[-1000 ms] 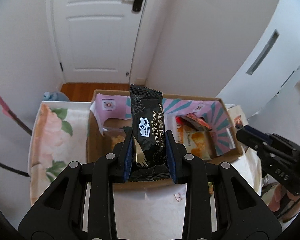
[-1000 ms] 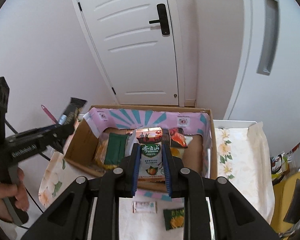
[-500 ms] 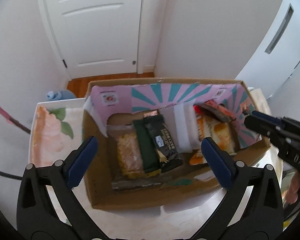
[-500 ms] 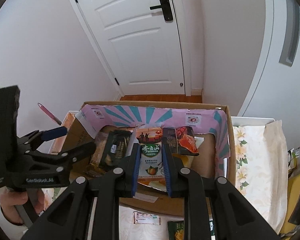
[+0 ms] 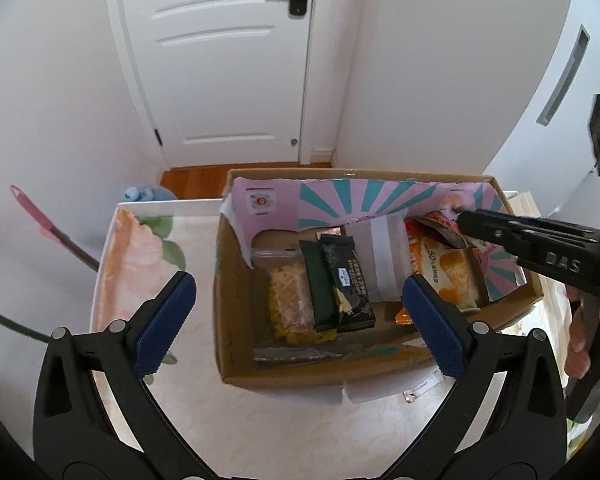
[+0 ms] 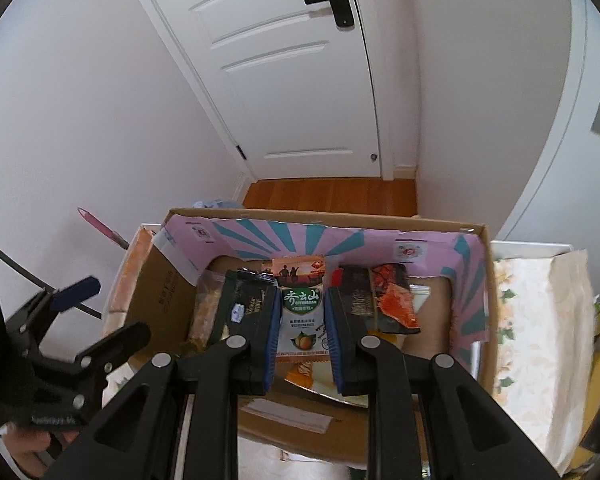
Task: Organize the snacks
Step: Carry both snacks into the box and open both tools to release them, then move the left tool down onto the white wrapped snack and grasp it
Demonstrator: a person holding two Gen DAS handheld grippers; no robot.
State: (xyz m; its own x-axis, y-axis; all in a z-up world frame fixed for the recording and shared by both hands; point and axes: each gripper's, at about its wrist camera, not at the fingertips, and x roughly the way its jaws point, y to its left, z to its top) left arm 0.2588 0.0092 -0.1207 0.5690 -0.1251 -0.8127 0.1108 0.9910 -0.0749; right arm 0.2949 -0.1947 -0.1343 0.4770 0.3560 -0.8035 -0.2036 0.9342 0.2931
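Observation:
The black cheese cracker pack (image 5: 350, 280) lies loose in the cardboard box (image 5: 236, 320), beside a dark green pack (image 5: 318, 284) and a clear bag of yellow snacks (image 5: 290, 300). My left gripper (image 5: 298, 280) hovers over the box's near side, open wide with nothing between its blue pads. My right gripper (image 6: 302, 308) is shut on a green-and-white fruit snack packet (image 6: 302, 312) and holds it upright over the middle of the box (image 6: 472, 280). The cracker pack (image 6: 246, 308) sits just left of it, and a dark red packet (image 6: 380, 296) just right.
An orange packet (image 5: 446, 276) and a white divider (image 5: 384, 260) lie in the box's right half. The box stands on a floral tablecloth (image 5: 260, 420) with a small loose wrapper (image 5: 420, 390) in front. A white door (image 6: 300, 80) and walls stand behind.
My left gripper has opened and the cheese cracker pack has dropped into the box. My right gripper has moved forward and down over the box, keeping its packet.

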